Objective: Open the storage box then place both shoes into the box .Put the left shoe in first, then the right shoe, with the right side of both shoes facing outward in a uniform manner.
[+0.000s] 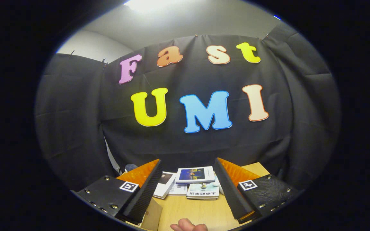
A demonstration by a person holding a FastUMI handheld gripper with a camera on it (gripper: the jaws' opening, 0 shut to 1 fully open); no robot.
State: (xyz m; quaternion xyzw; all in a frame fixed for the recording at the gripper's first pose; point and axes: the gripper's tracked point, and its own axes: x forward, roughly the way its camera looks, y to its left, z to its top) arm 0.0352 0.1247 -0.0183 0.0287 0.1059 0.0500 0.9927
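While the gripper is being held above the wooden table, its fingers are being kept wide apart, gripping nothing. A stack of booklets is being framed between them, and the task's shoes and box cannot be made out.

Bright ceiling glare overhead; sharp, edges fisheye-warped.

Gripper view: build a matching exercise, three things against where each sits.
Things:
1. gripper
2. stack of books
3. hand

Places:
A. on the wooden table, beyond the fingertips
B. at the table's near edge, below the fingers
C. open, nothing between its fingers

Pairs: 1-C, 2-A, 3-B
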